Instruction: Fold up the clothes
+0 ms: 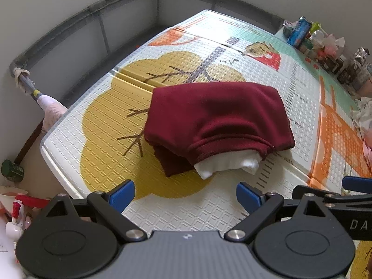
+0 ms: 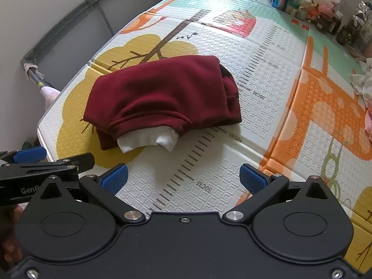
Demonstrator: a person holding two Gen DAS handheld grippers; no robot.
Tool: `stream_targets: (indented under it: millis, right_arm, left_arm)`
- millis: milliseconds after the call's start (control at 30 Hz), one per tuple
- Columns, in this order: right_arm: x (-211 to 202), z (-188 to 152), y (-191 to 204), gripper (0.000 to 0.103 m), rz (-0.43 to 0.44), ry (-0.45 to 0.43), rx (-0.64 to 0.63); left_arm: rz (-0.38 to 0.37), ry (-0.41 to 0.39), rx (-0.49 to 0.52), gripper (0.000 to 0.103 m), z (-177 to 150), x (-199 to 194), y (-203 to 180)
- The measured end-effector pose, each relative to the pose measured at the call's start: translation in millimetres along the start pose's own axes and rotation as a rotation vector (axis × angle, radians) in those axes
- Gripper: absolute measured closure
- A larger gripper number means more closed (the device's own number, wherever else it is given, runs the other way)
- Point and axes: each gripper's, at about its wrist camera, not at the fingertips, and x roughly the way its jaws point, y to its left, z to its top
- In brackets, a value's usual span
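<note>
Garment: folded maroon knit sweater [image 1: 216, 118] with white fabric lining [image 1: 229, 164] peeking out, on patterned foam mat [image 1: 186, 211]
My left gripper [image 1: 185, 195]: jaws spread, empty; short of sweater
My right gripper [image 2: 183, 176]: jaws spread, empty

Both wrist cameras look down and forward from just past the near edge of the embossed, cartoon-printed foam play mat [image 1: 302, 125], sharing the folded maroon fabric garment [image 1: 216, 116] near its middle; the right view sits further right.
</note>
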Motion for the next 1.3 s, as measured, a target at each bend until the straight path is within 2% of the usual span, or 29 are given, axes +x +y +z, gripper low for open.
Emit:
stream_targets:
  millis: [733,1300]
  right_arm:
    - [2,-4,-6,0.001,-0.024,-0.006,0.013]
    - [0,-4,-13,0.001,-0.027,-0.012,0.021]
  left_arm:
    - [-0.004,0.032,-0.003,0.007,-5,9,3]
    - [0.014,0.024,0.050,0.007,-3,7,-13]
